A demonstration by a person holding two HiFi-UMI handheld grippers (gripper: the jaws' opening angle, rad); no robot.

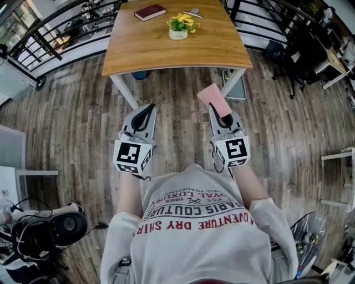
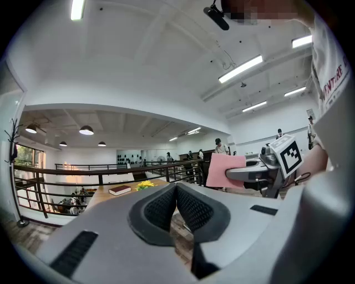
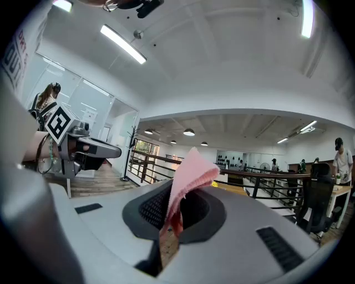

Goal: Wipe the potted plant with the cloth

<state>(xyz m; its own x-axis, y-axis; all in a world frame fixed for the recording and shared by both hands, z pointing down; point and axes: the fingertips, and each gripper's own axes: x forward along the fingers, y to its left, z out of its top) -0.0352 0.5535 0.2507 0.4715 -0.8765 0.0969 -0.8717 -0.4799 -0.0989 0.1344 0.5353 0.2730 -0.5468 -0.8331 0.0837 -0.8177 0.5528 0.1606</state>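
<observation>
A: Cloth?
B: The pink cloth (image 1: 213, 100) is pinched in the right hand-held gripper (image 1: 219, 112). The jaws are closed on its lower part and a folded flap stands free beyond the tips. It looks soft, light and limp. I expect it to sag and fold, so only that free flap will do the wiping.

A: Left side?
B: The left hand-held gripper (image 1: 147, 110) is fully closed, with nothing between the pads. Both are held level, side by side over the wood floor (image 1: 66, 111), on the near side of the worktop (image 1: 166, 55).

A: Plant position?
B: The potted plant (image 1: 178, 26) is a small pale pot with green leaves and yellow blooms. It stands toward the far end of the worktop, well apart from both grippers. A dark red book (image 1: 150, 12) lies to its left.

A: Handling?
B: It looks light and easy to tip. The pot wall seems smooth and hard. The leaves and petals look thin, likely to bend or tear under firm rubbing. The best hold is low on the pot wall, never the stems. The left jaws would have to open first for that.

A: Risk?
B: The cloth could snag on the blooms and drag the pot along. Light strokes, supporting each leaf from below if possible.
</observation>
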